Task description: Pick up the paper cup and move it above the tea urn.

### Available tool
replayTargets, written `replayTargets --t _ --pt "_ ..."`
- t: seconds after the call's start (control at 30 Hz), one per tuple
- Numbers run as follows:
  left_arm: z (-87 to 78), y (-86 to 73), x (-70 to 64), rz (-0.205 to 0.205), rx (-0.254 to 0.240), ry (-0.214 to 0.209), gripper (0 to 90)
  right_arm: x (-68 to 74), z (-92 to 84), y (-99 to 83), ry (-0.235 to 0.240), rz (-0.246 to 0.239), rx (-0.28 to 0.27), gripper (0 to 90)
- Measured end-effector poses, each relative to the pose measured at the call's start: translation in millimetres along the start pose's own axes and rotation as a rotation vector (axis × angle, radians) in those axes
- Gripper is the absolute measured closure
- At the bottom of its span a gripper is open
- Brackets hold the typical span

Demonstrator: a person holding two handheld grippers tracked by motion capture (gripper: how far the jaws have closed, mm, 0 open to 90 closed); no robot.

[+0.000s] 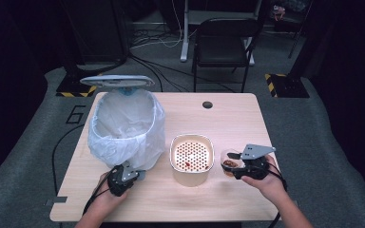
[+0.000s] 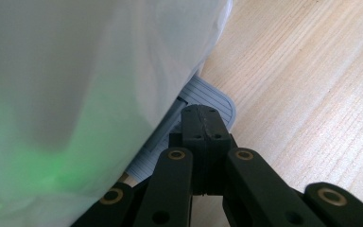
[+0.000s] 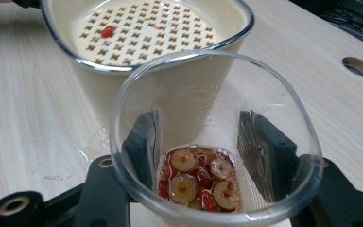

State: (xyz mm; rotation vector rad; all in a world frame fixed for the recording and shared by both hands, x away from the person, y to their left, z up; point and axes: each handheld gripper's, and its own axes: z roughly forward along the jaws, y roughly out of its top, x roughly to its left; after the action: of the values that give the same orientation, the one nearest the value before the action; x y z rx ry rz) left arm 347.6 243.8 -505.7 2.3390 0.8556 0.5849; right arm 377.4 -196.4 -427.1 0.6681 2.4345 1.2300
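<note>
Right gripper (image 1: 232, 167): jaws part-way closed around a clear plastic cup (image 3: 216, 137), one black pad pressed on each side of its wall. The cup sits between the jaws and contains sliced red dates (image 3: 197, 179) at its bottom. Just beyond the cup's rim stands a cream strainer bowl (image 3: 146, 28) with a perforated insert.

Left gripper (image 2: 203, 125): jaws fully closed with nothing between them, tips resting on the grey ribbed pedal (image 2: 208, 97) of the bin (image 1: 126, 126), whose white liner bag hangs just beside the jaws. All items stand on the wooden table (image 1: 233, 118).
</note>
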Motion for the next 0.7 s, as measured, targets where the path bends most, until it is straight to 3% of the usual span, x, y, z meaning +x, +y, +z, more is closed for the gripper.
replayTargets --t 0.37,0.4,0.7 --pt "0.0 -0.2 0.4 -0.007 -0.004 0.001 90.0 -19.8 -2.7 21.6 -0.022 0.007 -0.022 49.6" --pt "0.0 -0.2 0.4 -0.007 -0.003 0.001 90.0 -22.4 -2.8 24.4 -0.021 -0.017 -0.021 49.6" --pt "0.0 -0.3 0.7 -0.008 -0.004 -0.001 90.0 -38.7 -1.7 54.9 -0.041 -0.060 -0.017 49.6"
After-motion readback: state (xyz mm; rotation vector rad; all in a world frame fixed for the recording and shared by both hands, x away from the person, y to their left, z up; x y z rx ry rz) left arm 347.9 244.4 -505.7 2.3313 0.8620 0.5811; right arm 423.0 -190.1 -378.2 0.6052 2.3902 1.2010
